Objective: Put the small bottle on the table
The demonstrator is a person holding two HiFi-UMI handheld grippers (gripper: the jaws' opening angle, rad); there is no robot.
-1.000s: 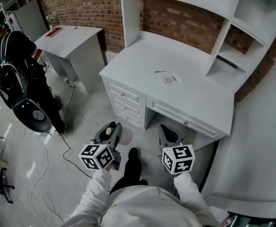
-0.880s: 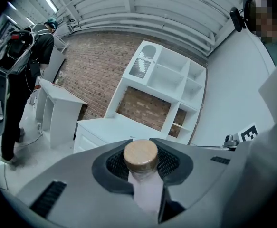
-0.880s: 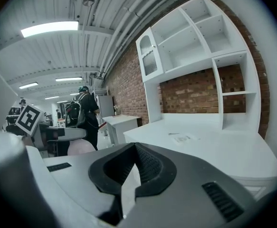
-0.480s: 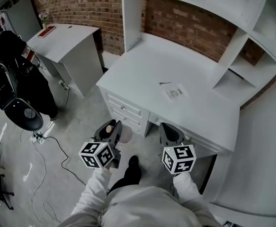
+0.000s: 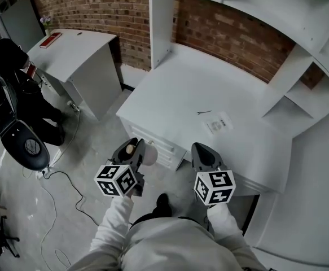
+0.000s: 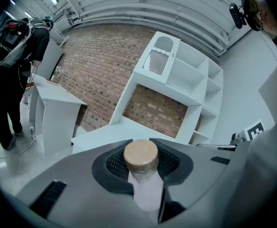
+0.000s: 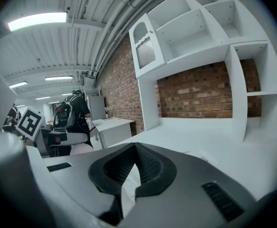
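Observation:
A small clear bottle with a cork stopper lies in my left gripper, which is shut on it and hovers over the floor just short of the white desk. In the left gripper view the bottle stands upright between the dark pads, with the cork toward the desk top. My right gripper hangs beside it at the desk's front edge. Its jaws meet at the tips with nothing between them, and the desk top spreads out beyond.
A paper slip lies on the desk, and a white hutch of shelves rises at its back and right. Drawers face me. A small white cabinet with a red item stands left, beside a person with a black backpack. A cable runs over the floor.
Both grippers have come closer to the desk's front edge, and the desk now fills more of the head view. The bottle stays held in the left gripper.

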